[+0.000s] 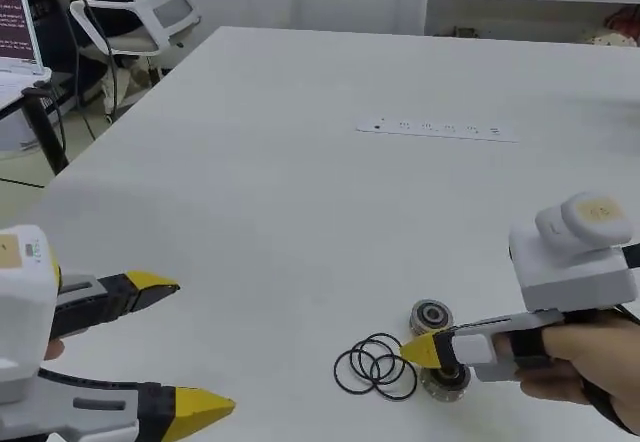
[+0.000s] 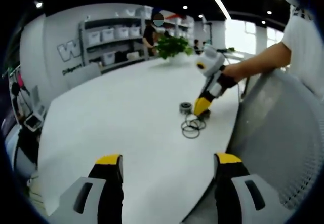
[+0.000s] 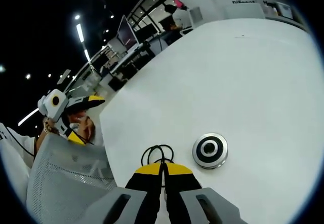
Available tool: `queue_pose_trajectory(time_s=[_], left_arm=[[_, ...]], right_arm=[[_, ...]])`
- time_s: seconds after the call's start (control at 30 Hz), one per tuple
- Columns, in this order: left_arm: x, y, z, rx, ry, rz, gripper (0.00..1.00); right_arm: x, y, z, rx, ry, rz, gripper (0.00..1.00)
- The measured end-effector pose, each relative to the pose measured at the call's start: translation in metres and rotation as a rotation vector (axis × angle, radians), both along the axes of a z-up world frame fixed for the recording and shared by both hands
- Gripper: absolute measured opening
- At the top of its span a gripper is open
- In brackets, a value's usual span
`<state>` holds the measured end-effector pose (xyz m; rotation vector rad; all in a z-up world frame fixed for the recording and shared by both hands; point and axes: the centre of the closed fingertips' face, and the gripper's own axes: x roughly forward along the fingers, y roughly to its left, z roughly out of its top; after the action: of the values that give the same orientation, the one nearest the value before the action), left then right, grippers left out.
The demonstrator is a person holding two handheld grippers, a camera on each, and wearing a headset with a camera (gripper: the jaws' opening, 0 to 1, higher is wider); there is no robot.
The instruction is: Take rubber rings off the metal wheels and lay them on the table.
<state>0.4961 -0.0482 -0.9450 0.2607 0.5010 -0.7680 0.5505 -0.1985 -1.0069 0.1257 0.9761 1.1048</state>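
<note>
Several black rubber rings lie overlapping on the white table, near its front edge. A bare metal wheel lies flat just behind them, and a second wheel sits partly hidden under my right gripper. That gripper is shut, with its yellow tips at the edge of the rings. In the right gripper view the rings loop out just ahead of the closed tips, with the wheel to their right; I cannot tell if a ring is pinched. My left gripper hovers open and empty at the lower left.
A white power strip lies mid-table, farther back. A white office chair and a laptop stand off the table's left. In the left gripper view a grey mesh chair back is close on the right, beside the table edge.
</note>
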Motion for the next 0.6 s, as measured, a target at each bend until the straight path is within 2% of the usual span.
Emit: queue_pose_trajectory(time_s=[0.4, 0.6], left_arm=[[-0.0010, 0.0013, 0.0011, 0.003, -0.001, 0.009, 0.73], [-0.0029, -0.0013, -0.0012, 0.003, 0.006, 0.004, 0.73]], right_arm=[[0.0029, 0.0002, -0.0026, -0.020, -0.026, 0.004, 0.00], [0.0019, 0.0014, -0.0030, -0.050, -0.073, 0.035, 0.00]])
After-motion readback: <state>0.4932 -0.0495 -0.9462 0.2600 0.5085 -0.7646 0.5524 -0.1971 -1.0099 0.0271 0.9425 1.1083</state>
